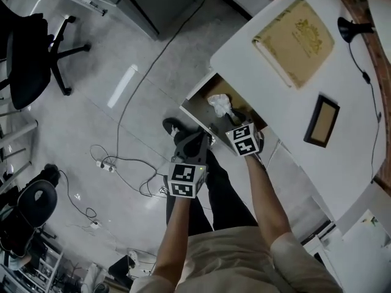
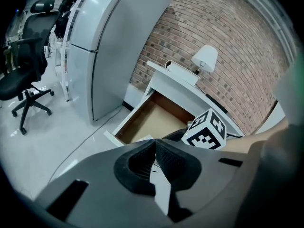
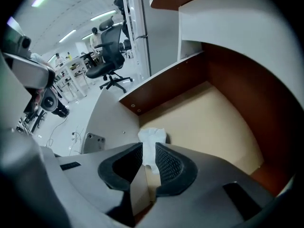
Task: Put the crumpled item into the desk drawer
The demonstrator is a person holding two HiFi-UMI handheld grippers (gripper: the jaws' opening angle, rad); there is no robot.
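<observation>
Over the open desk drawer (image 3: pixel 209 122) the crumpled item (image 3: pixel 152 137) is grasped between the jaws of the right gripper (image 3: pixel 148 147), its white bulk sticking out past the tips just above the drawer floor. The step in hand is judged to be the release. It is best done by lowering the paper slightly toward the bare tan floor, parting the jaws fully, and drawing straight back so that no fold is snagged and carried out again. The brown side wall (image 3: pixel 159 87) lies near on the left and the desk top (image 3: pixel 223 18) overhangs at the far side. The floor to the right is bare, so room is ample there. The left gripper (image 2: pixel 155 144) is clenched on nothing and is held outside the drawer at the near left, apart from the work.
</observation>
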